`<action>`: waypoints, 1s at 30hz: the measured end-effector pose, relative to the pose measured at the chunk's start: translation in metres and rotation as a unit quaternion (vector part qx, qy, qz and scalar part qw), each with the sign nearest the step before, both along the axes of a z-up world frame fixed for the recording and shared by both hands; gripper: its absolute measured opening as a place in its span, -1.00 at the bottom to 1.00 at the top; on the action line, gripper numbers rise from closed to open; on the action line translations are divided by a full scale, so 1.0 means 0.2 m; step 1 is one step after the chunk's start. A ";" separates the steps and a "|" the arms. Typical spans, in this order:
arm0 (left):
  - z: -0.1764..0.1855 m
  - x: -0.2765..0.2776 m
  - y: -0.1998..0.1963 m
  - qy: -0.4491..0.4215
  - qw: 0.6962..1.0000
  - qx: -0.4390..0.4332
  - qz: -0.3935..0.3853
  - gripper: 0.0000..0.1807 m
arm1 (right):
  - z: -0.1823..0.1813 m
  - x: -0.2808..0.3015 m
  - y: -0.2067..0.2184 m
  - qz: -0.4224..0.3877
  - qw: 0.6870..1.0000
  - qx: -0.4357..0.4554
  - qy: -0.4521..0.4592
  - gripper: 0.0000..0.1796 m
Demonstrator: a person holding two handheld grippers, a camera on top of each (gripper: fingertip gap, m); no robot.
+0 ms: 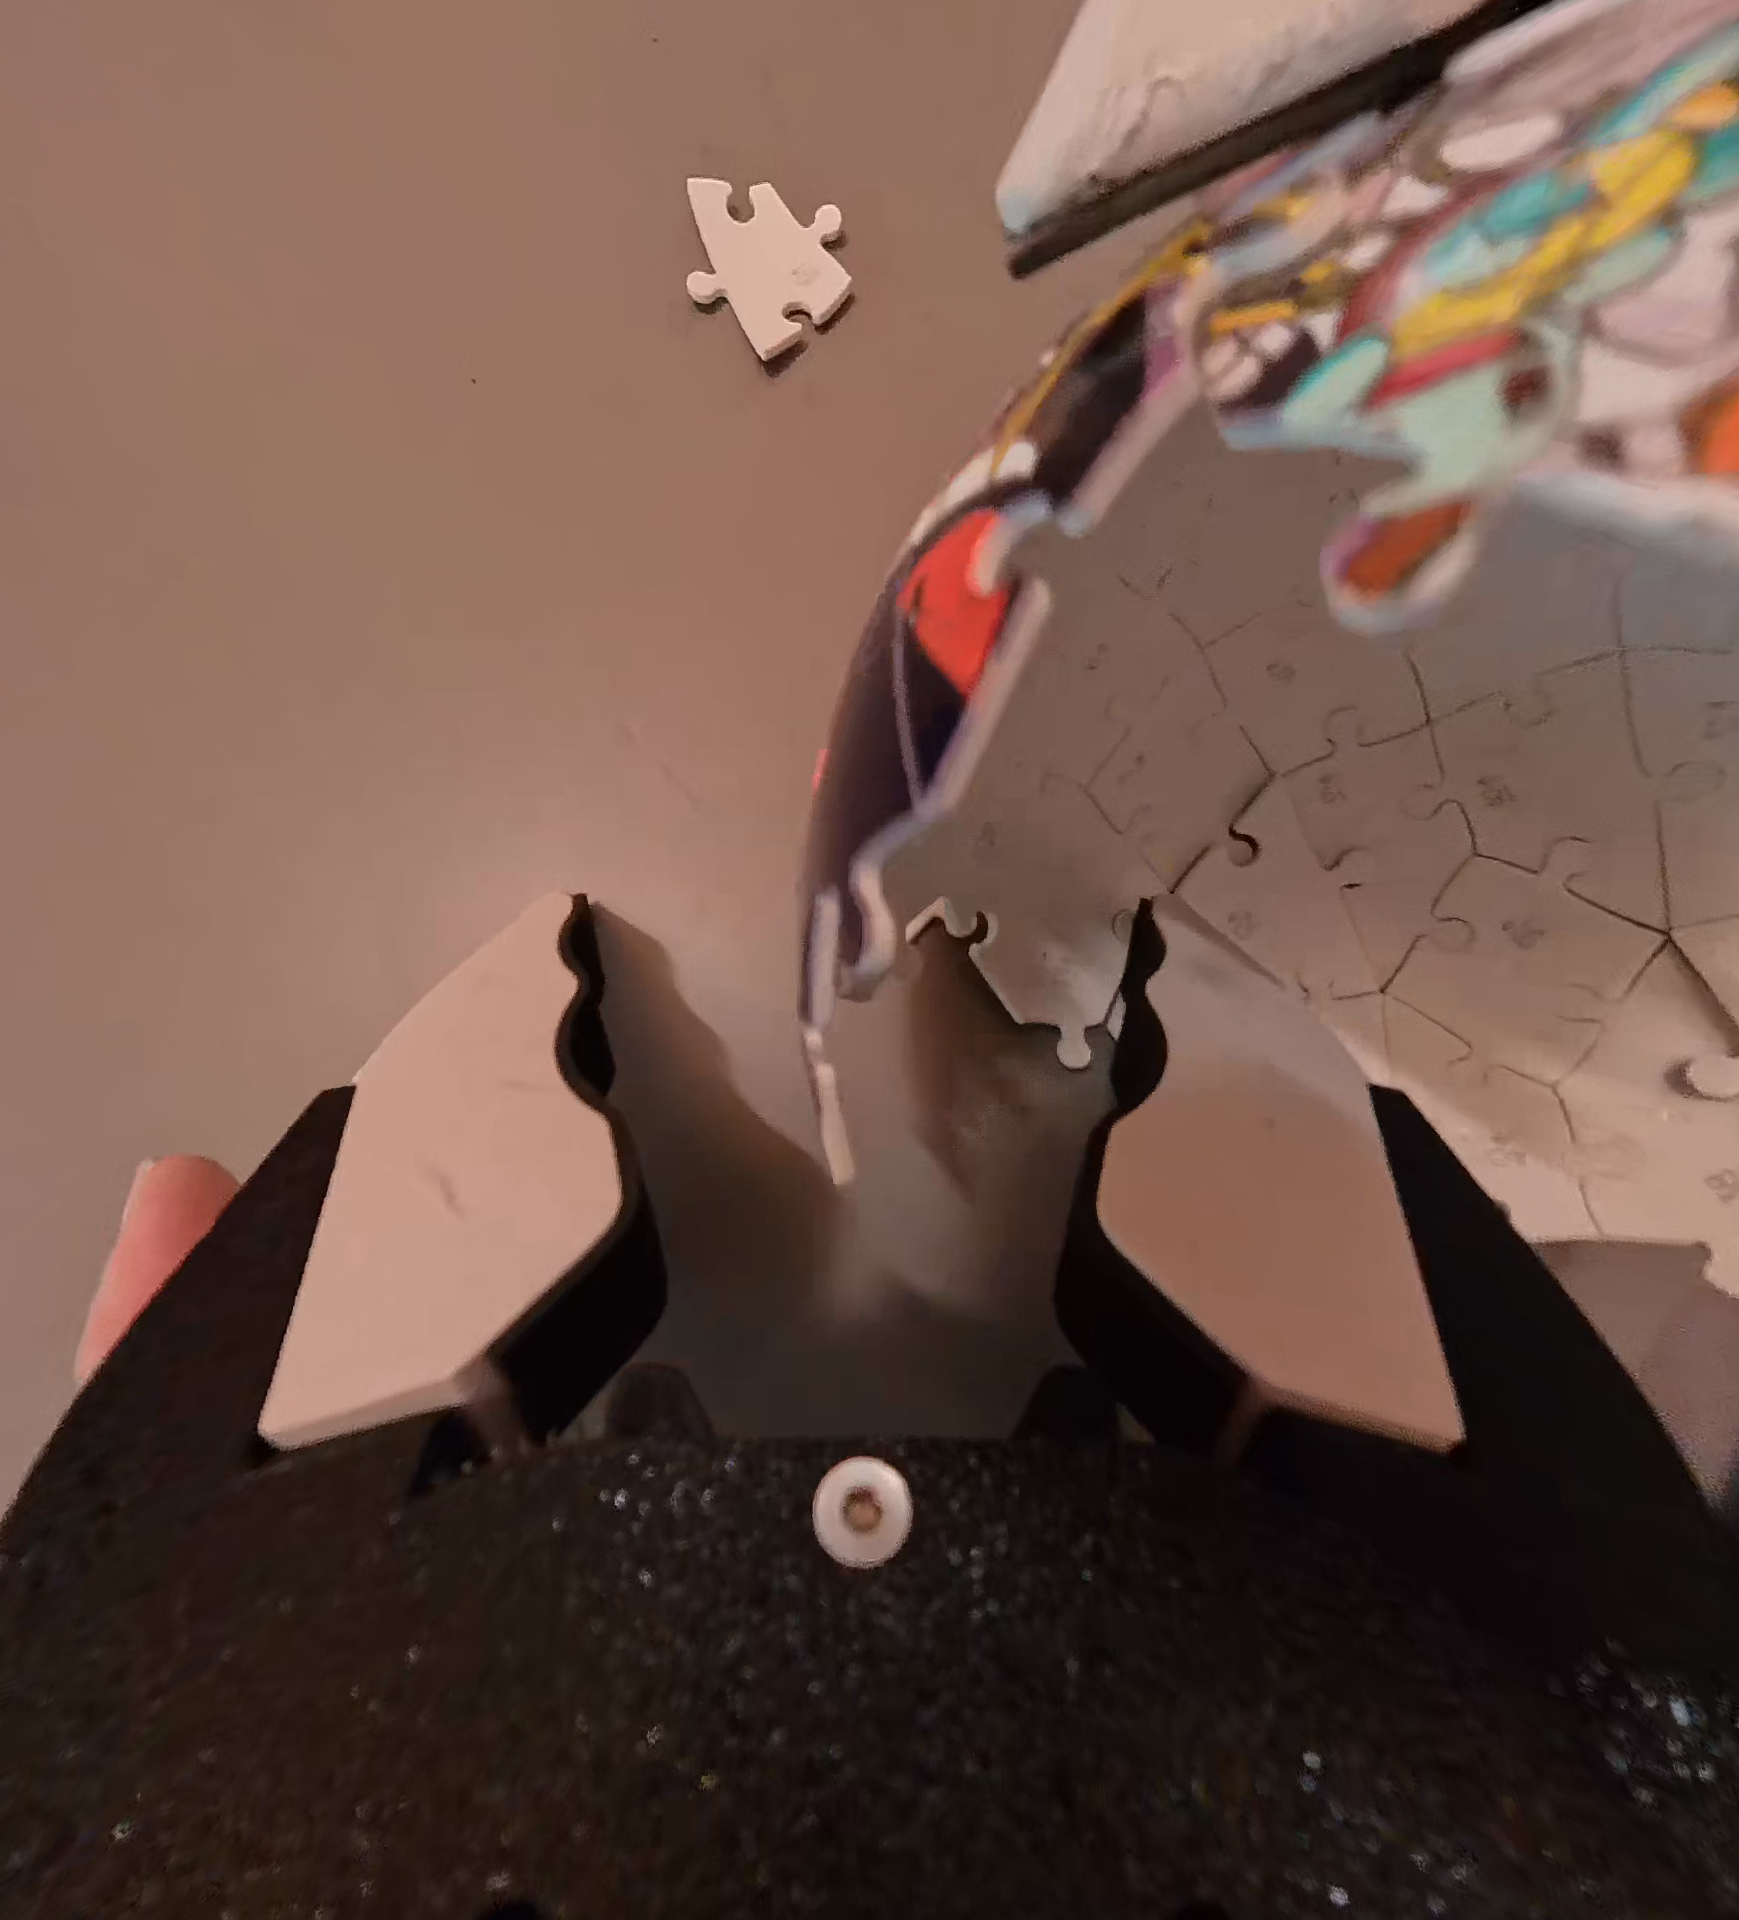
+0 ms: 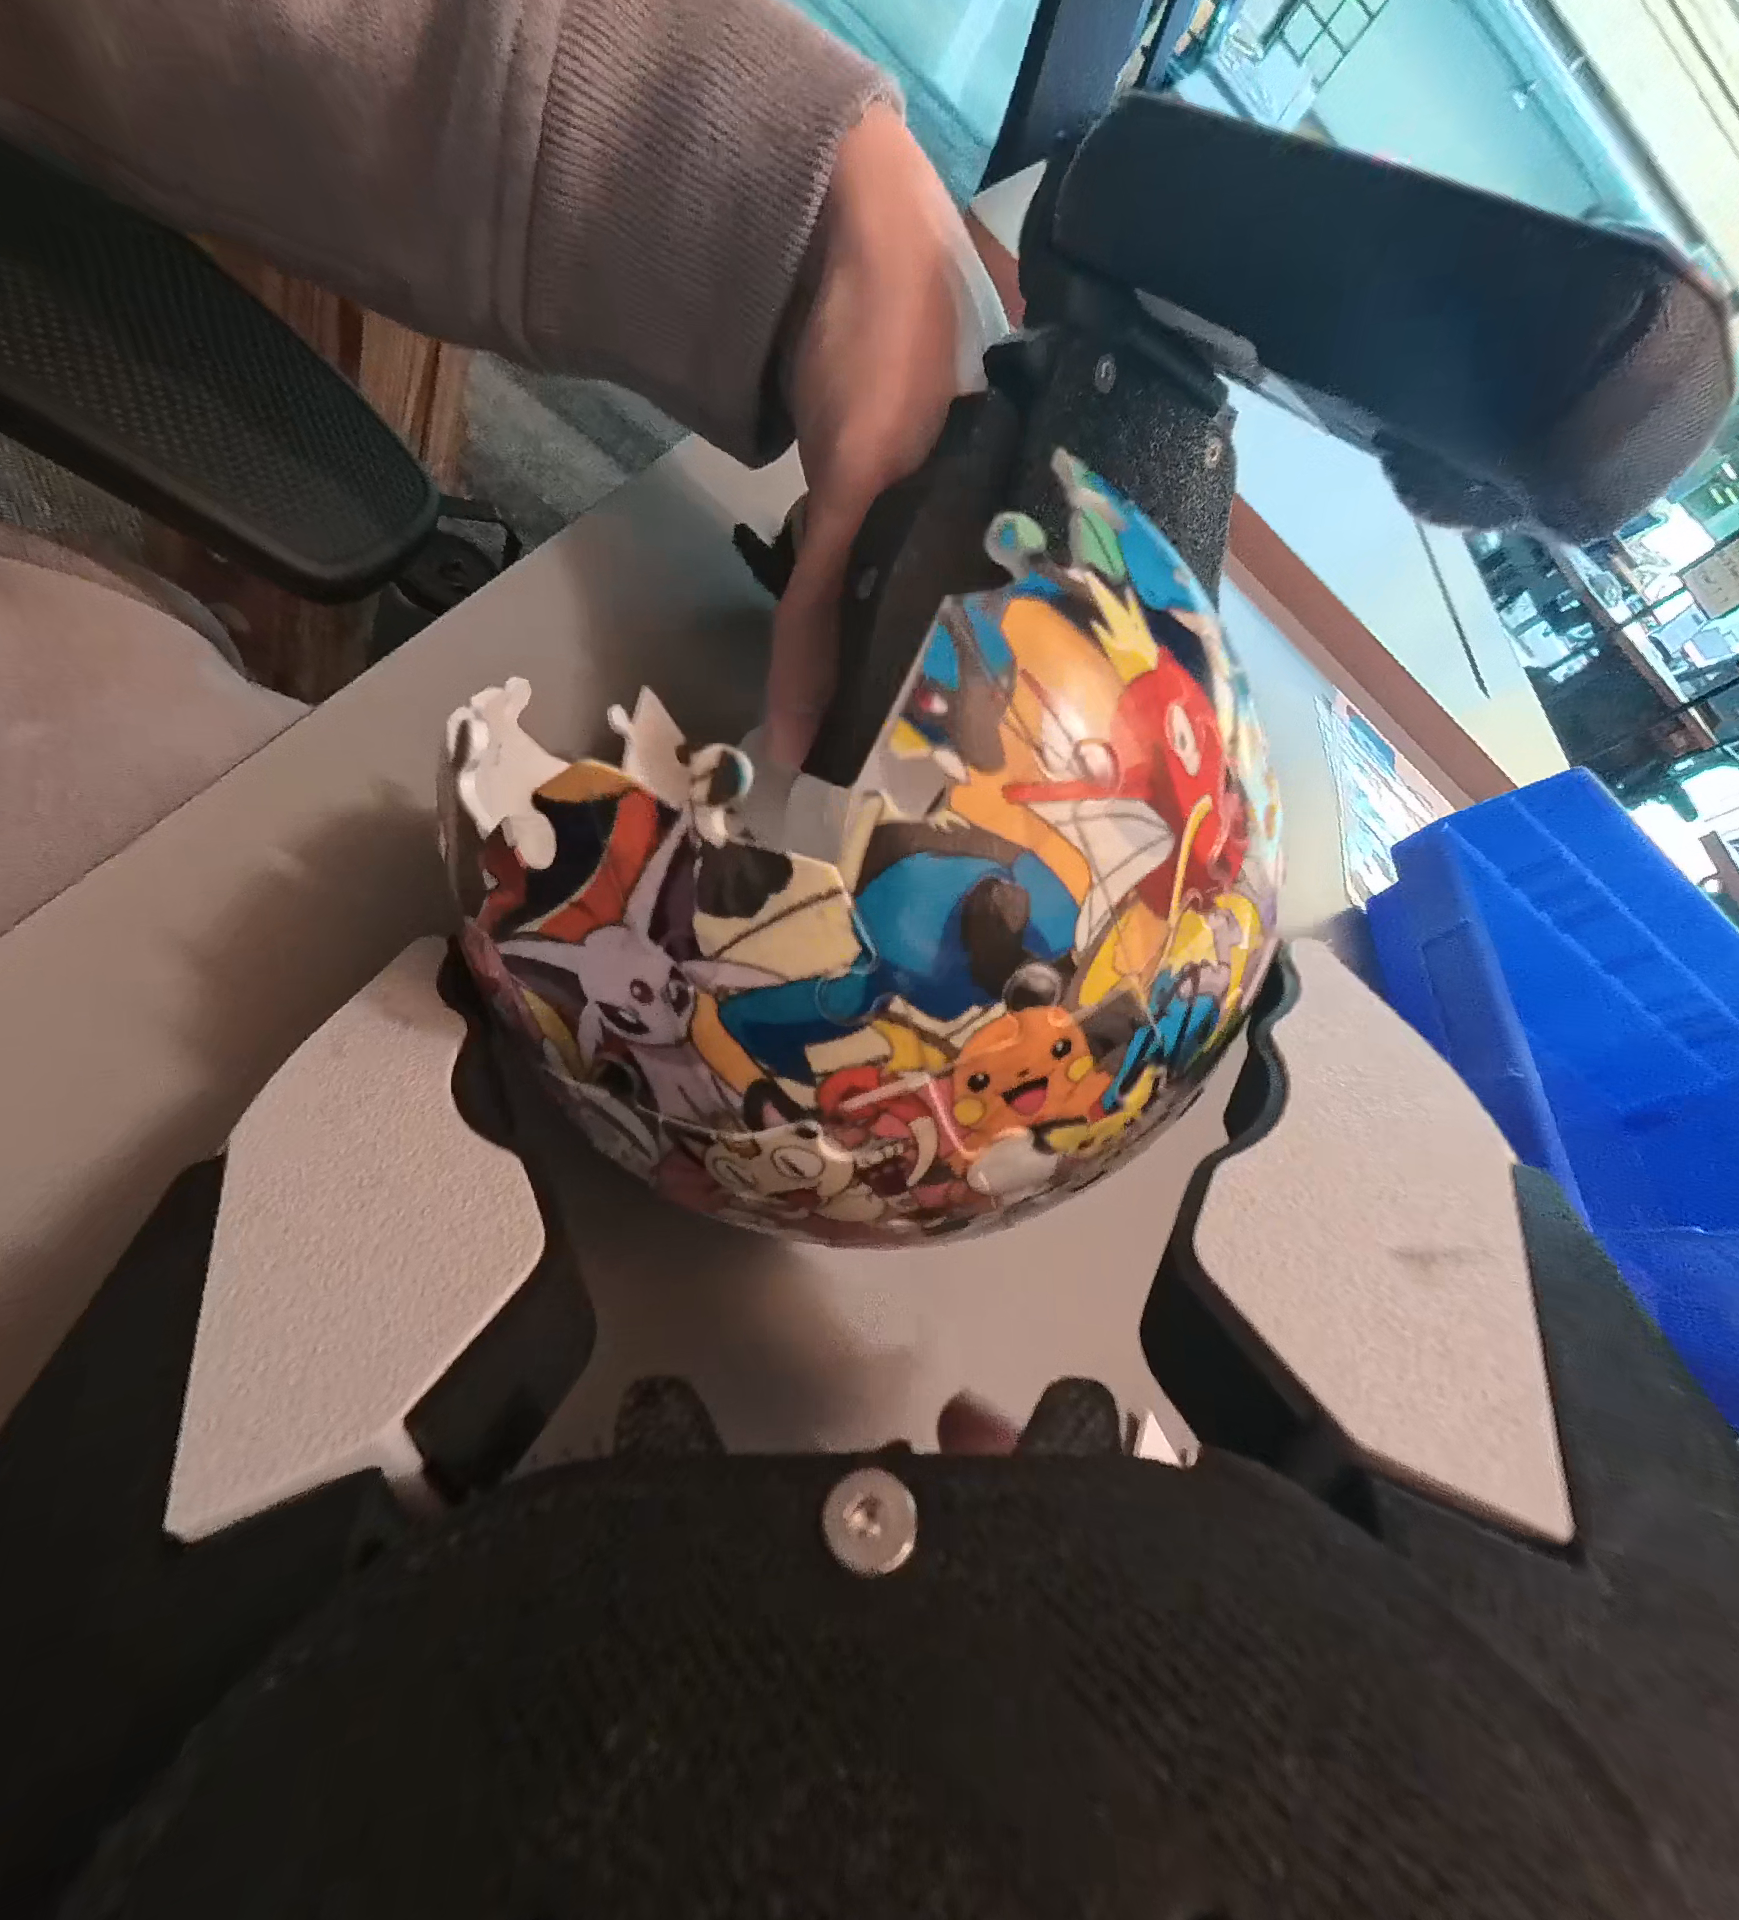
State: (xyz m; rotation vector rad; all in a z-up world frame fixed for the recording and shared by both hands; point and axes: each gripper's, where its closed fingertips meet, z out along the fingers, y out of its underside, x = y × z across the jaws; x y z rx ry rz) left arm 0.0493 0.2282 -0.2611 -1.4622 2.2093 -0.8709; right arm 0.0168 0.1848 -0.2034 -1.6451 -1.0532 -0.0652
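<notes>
A partly built puzzle ball (image 2: 948, 935) with bright cartoon prints is open at the top, with a jagged rim and a white inside (image 1: 1467, 883). My right gripper (image 2: 870, 966) is shut on the ball, one finger on each side of it, just above the grey table (image 2: 117, 935). My left gripper (image 1: 860, 914) is open. The ball's rim sits between its fingers, with the right finger inside the shell and the left finger outside. In the right wrist view one black left-gripper finger (image 2: 844, 665) reaches into the ball from above.
A loose white puzzle piece (image 1: 769, 265) lies face down on the table (image 1: 325, 520) beyond the left gripper. A blue bin (image 2: 1613, 1091) stands to the right of the ball. A person's sleeve (image 2: 429, 156), hand (image 2: 875, 364) and a chair armrest (image 2: 169, 395) are behind. My left gripper's tips are some 12 centimeters from the loose white puzzle piece (image 1: 769, 265).
</notes>
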 end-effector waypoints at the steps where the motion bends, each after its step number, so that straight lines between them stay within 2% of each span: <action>1: 0.00 0.00 0.00 0.001 1.000 0.002 -0.003 0.06 | -0.01 0.01 0.01 -0.005 1.000 0.004 -0.001 0.54; 11: 0.00 0.01 0.01 -0.008 1.000 0.026 -0.010 0.21 | -0.01 -0.01 0.02 0.000 0.999 0.028 -0.026 0.57; 16: 0.02 0.03 0.01 -0.038 0.998 0.050 -0.022 0.22 | -0.01 -0.02 0.03 0.003 0.999 0.024 -0.035 0.57; 21: 0.02 0.03 -0.04 -0.033 0.999 0.007 -0.019 0.15 | -0.02 -0.02 0.03 0.004 0.999 0.020 -0.038 0.58; 30: 0.04 0.03 -0.07 -0.048 0.998 0.003 -0.035 0.17 | -0.04 -0.01 0.02 0.001 0.999 0.005 -0.048 0.59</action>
